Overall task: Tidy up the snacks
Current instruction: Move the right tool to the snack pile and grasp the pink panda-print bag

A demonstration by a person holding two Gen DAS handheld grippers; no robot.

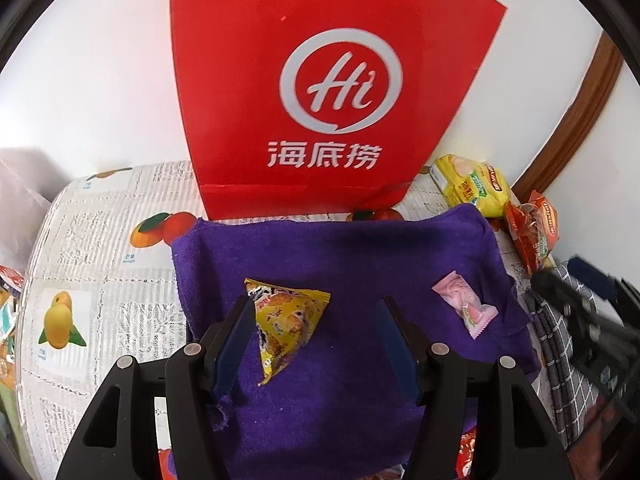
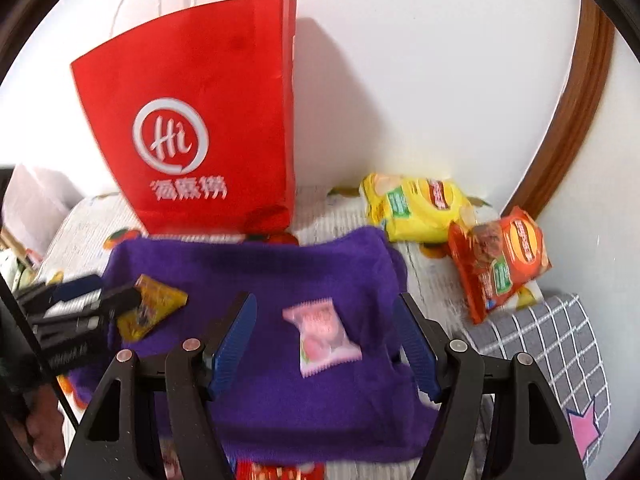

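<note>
Landmark: purple towel (image 1: 320,280), spread flat on a fruit-print tablecloth (image 1: 92,248).

Left of the towel, only printed mangoes and oranges on the cloth.

On the towel's left half lies a yellow triangular snack packet (image 1: 286,324), flat. The left gripper (image 1: 316,340) hangs over it with jaws apart, grasping nothing; the left blue pad (image 1: 236,344) overlaps the packet's edge in the left wrist view, and whether it touches I cannot tell. The right pad stands clear of it.

Behind the towel, against the white wall, stands a red paper bag (image 1: 320,80) with a white "Hi" logo, upright, its base at the towel's far edge.

On the towel's right half lies a pink wrapped candy (image 2: 322,330). The right gripper (image 2: 324,344) is above it, jaws spread wide to either side, no pad on the wrapper; released.

Past the towel's far right corner: a yellow snack bag (image 2: 412,208), then just beside it an orange-red snack bag (image 2: 498,260), tilted. Right of the towel's near edge, a grey checked cloth (image 2: 552,344).
</note>
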